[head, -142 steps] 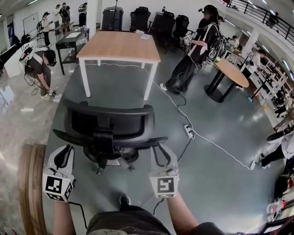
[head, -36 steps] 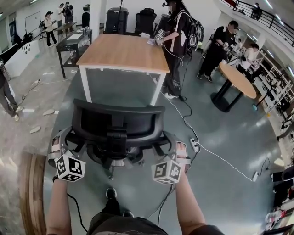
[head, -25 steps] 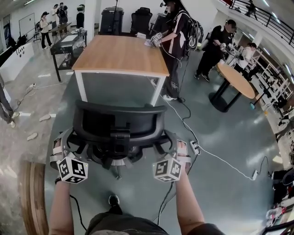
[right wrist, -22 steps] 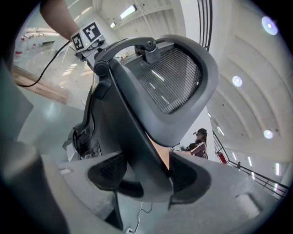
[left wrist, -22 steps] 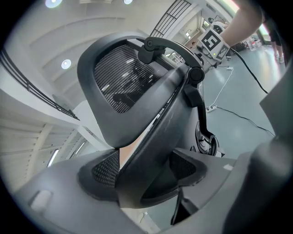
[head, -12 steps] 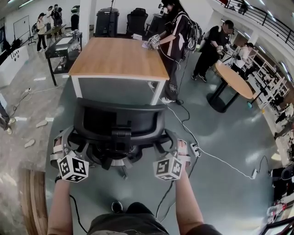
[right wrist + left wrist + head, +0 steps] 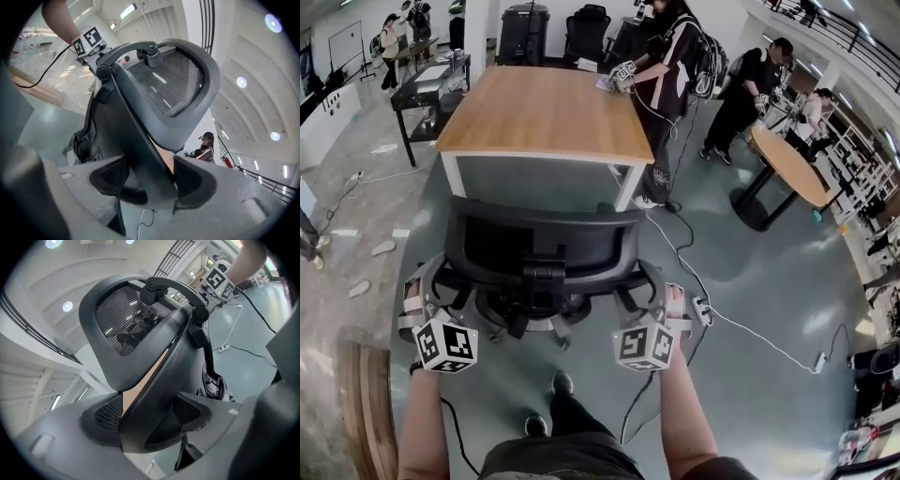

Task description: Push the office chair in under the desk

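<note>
A black office chair point(image 7: 542, 246) with a mesh back stands on the grey floor, its back towards me, just short of the wooden-topped desk point(image 7: 544, 112) with white legs. My left gripper point(image 7: 416, 294) is shut on the chair's left armrest point(image 7: 154, 394), which runs between its pads. My right gripper point(image 7: 672, 300) is shut on the right armrest point(image 7: 145, 164) in the same way. In the left gripper view and the right gripper view the mesh back point(image 7: 126, 324) point(image 7: 176, 84) rises beyond the arm. The seat is mostly hidden behind the back.
A person point(image 7: 675, 52) stands at the desk's far right corner; others stand by a round table point(image 7: 787, 164). A power strip point(image 7: 705, 311) and white cable lie on the floor at right. A black cart point(image 7: 427, 84) is far left. A wooden edge point(image 7: 361, 403) lies lower left.
The chair and both grippers have rolled forward towards the desk, which now looks nearer. The person's feet have stepped forward behind the chair. Both grips hold unchanged.
</note>
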